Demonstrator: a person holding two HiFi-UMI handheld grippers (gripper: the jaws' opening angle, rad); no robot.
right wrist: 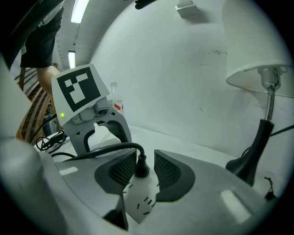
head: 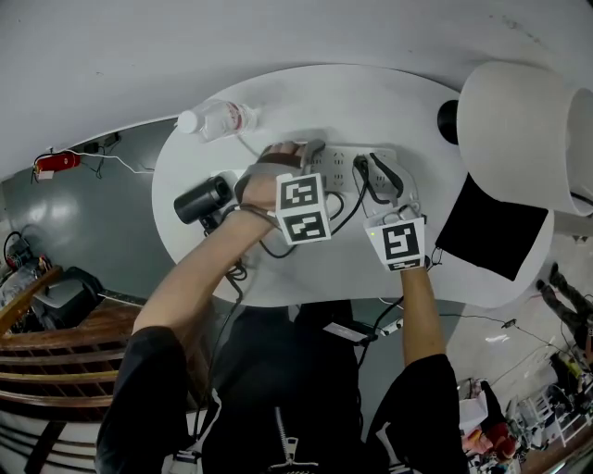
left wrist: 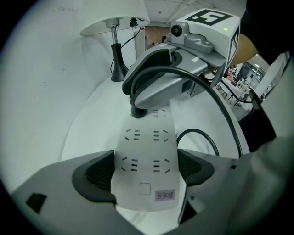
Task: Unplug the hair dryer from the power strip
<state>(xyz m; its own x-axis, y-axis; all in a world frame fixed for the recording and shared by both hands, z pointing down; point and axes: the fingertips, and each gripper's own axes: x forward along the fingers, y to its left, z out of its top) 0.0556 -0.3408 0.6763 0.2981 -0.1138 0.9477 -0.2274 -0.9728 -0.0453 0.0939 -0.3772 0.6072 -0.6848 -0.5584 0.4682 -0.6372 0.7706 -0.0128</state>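
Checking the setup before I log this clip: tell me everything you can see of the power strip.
The power strip is a long, flat, white plastic-looking bar lying flat on the white table. It carries two rows of sockets, plus a square button and a small printed sticker at one end. The left gripper clamps its sides at that end. A black plug sits in a far socket, between the right gripper's open jaws.

Pretty bright and even all round, cool soft light. The round white tabletop (head: 389, 102) almost washes out in the head view, with only faint shadows. Long ceiling strip lights (right wrist: 81, 9) glare at the top left of the right gripper view. Both gripper views are heavy fisheye with black corners, and the close-up grey fingers (left wrist: 98, 176) look soft.
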